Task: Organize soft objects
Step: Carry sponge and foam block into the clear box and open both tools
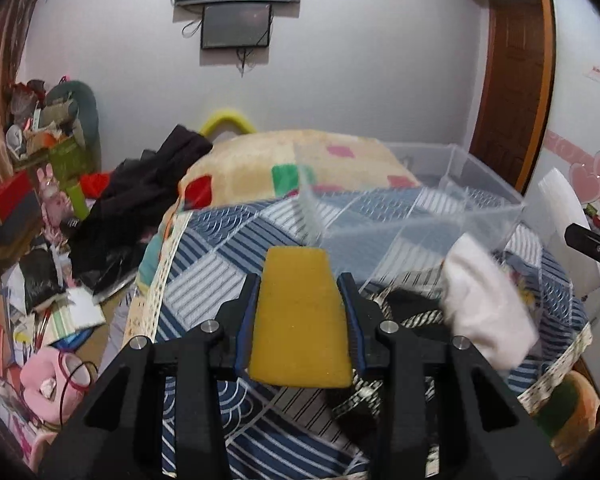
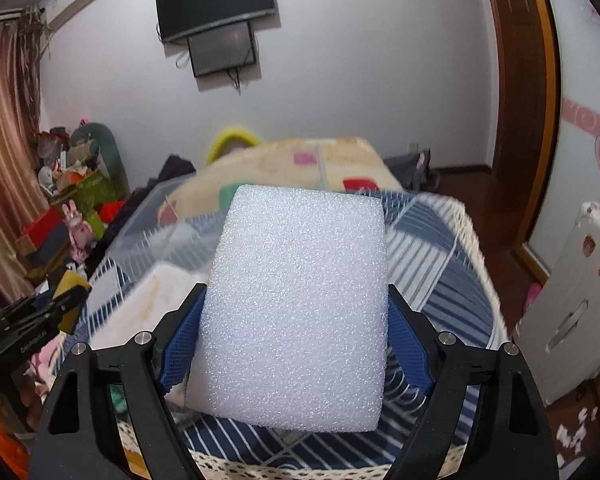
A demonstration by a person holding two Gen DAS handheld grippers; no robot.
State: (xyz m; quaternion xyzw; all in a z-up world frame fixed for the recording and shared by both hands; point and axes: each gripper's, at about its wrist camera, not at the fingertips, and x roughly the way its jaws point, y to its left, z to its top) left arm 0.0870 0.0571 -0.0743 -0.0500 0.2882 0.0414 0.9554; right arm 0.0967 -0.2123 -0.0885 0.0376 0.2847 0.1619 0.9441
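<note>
My left gripper (image 1: 300, 280) is shut on a yellow sponge (image 1: 300, 320) and holds it above the blue striped bedcover (image 1: 228, 248), just short of a clear plastic bin (image 1: 412, 208). My right gripper (image 2: 296, 292) is shut on a white foam block (image 2: 300, 304), held above the same bedcover (image 2: 432, 248). The foam block also shows at the right edge of the left wrist view (image 1: 568, 216). The bin shows left of the foam in the right wrist view (image 2: 152, 220). A white cloth (image 1: 484, 304) and a dark patterned cloth (image 1: 416, 312) lie on the bed near the bin.
A beige blanket with coloured squares (image 1: 292, 160) lies behind the bin. Dark clothes (image 1: 140, 192) are piled at the bed's left edge. Boxes, toys and papers (image 1: 40, 240) clutter the floor on the left. A wooden door (image 2: 520, 80) stands at the right.
</note>
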